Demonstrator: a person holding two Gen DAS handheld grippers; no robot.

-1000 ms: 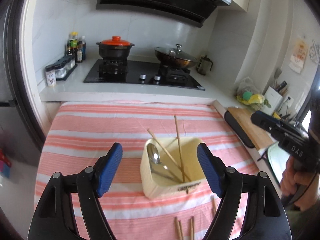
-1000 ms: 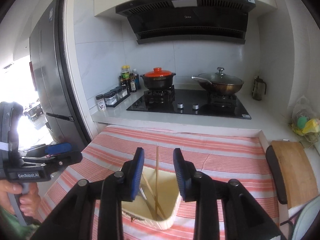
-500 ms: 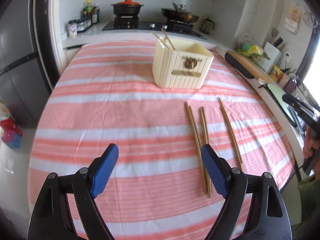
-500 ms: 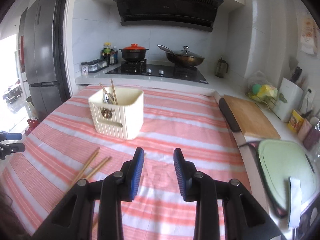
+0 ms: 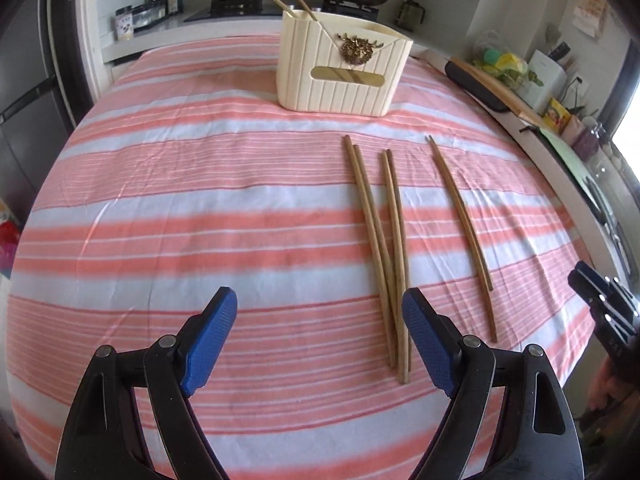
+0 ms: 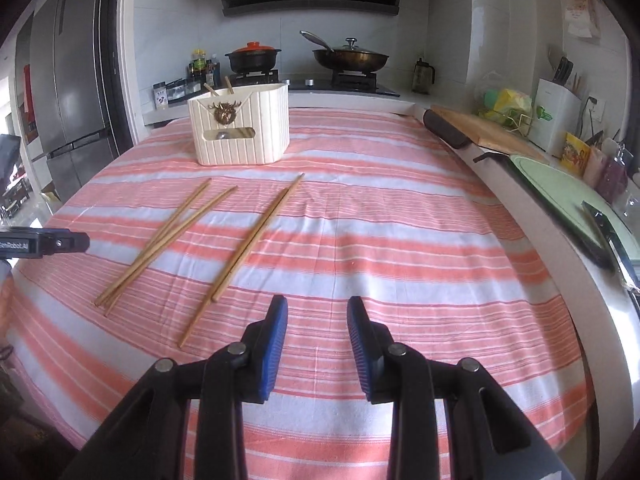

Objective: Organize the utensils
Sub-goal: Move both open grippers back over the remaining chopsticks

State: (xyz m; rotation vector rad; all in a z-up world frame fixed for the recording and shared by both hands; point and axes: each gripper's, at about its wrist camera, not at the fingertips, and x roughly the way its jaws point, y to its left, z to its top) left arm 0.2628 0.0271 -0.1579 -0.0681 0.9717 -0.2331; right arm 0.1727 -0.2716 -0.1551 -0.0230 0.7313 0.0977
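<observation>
Blue fingers of the left gripper stand wide apart with nothing between them, having just opened a little further; they hang over bare striped tablecloth at the near edge of the table. Its right pad sits just beside the near ends of four loose chopsticks, which lie as two pairs crossing toward their near ends. A third pair of chopsticks lies apart to the right, roughly parallel to the others and pointing far. Right gripper has its fingers parted by a narrow gap, empty, over the cloth to the right of all the chopsticks; in the right wrist view the nearest pair ends just left of its left pad, not touching. A cream ribbed holder stands upright at the far side of the table, a gold ornament on its front above a slot; two chopstick tips poke up from its far left corner, and a spoon shows dimly through the slot. Beyond the table: a stove with a red-lidded black pot and a lidded wok; a cutting board on the counter at right; a fridge at left. Each gripper's body shows at the edge of the other's view, with part of a hand at far right.
</observation>
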